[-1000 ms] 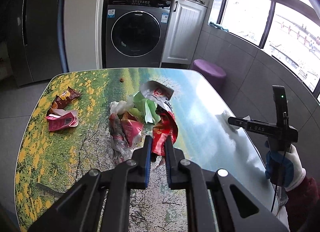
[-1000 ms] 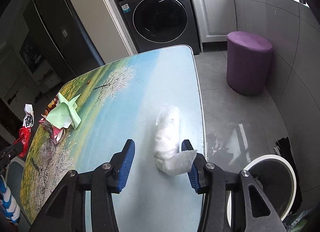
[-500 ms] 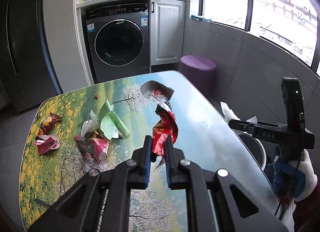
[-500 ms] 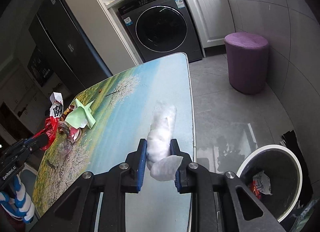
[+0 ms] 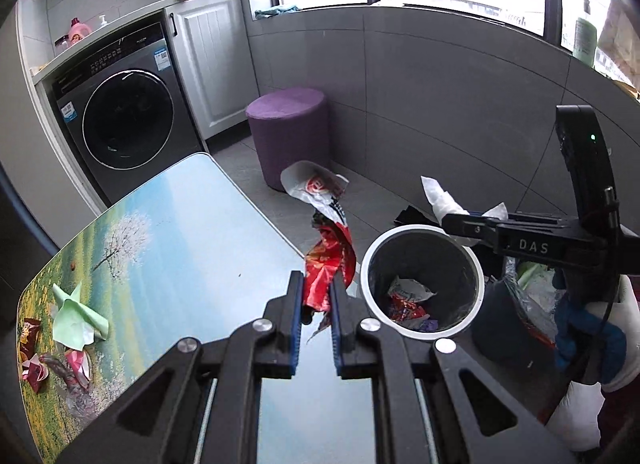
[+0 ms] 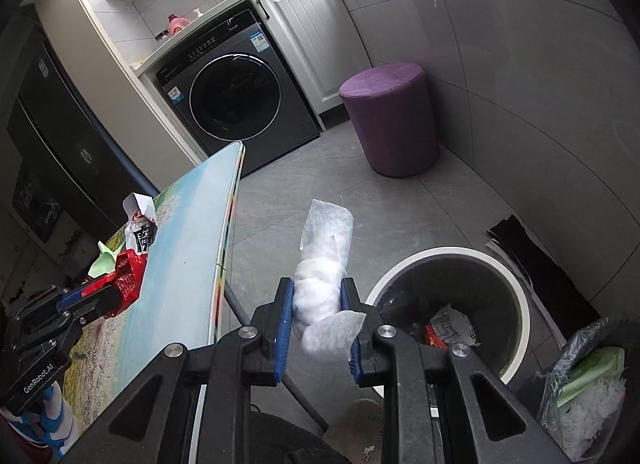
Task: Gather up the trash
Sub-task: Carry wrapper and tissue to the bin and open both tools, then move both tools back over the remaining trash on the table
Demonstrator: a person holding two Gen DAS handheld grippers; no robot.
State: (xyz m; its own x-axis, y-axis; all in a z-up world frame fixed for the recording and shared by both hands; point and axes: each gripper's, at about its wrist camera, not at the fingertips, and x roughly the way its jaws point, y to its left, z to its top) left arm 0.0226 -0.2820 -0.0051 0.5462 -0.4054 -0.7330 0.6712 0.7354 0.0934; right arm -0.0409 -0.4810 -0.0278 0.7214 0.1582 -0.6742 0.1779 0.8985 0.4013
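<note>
My left gripper (image 5: 316, 296) is shut on a red and white snack wrapper (image 5: 326, 236) and holds it at the table's right edge, just left of the round trash bin (image 5: 424, 240). My right gripper (image 6: 318, 306) is shut on a crumpled white tissue (image 6: 324, 264) and holds it in the air beside the bin's (image 6: 400, 264) rim. The bin holds several wrappers. The right gripper (image 5: 452, 220) with the tissue (image 5: 440, 196) also shows in the left wrist view, above the bin's far rim. A green paper (image 5: 74, 318) and more wrappers (image 5: 56, 368) lie on the table's left part.
The table (image 5: 192, 232) has a landscape print. A purple stool (image 5: 290, 130) stands on the floor beyond the bin. A washing machine (image 5: 120, 120) and a white cabinet (image 5: 212, 60) stand at the back. A bag of rubbish (image 6: 588, 384) stands right of the bin.
Both grippers have swung right, off the table toward the bin, each carrying its piece. One second ago the right gripper was open around the tissue; it closed on it and lifted it.
</note>
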